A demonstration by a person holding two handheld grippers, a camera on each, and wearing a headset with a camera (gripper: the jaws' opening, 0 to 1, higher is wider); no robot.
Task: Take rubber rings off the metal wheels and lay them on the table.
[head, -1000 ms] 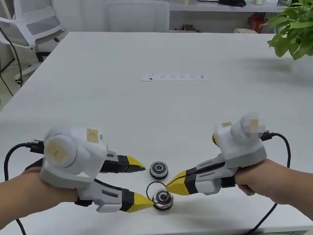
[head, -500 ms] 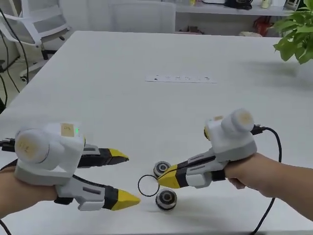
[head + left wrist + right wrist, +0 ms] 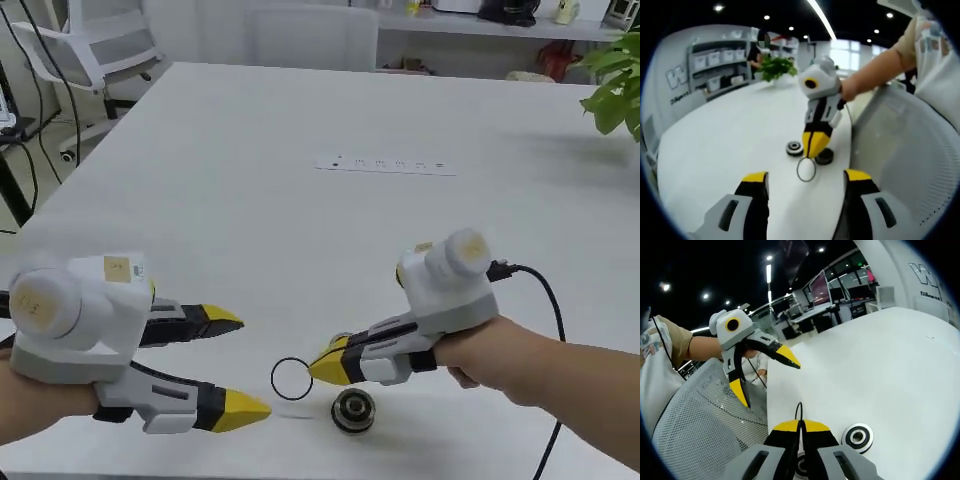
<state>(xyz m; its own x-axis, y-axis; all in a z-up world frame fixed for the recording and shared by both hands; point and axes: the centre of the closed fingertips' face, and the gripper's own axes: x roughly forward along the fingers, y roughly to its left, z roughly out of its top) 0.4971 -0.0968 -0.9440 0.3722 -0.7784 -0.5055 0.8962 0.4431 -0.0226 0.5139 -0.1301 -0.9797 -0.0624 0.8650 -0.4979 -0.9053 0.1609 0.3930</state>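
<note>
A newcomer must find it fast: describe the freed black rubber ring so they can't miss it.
On the big white table, look at the near edge. There the yellow-tipped right gripper pinches a thin black rubber ring at its tips. Unlike the chunky metal wheel beside it, it is a bare hoop with table showing through.

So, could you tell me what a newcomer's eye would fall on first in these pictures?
The right hand-held gripper stands out, its yellow jaws shut on a thin black rubber ring near the front edge of the white table. Close beside it lies a metal wheel, and the left hand-held gripper faces them with its jaws wide open.
</note>
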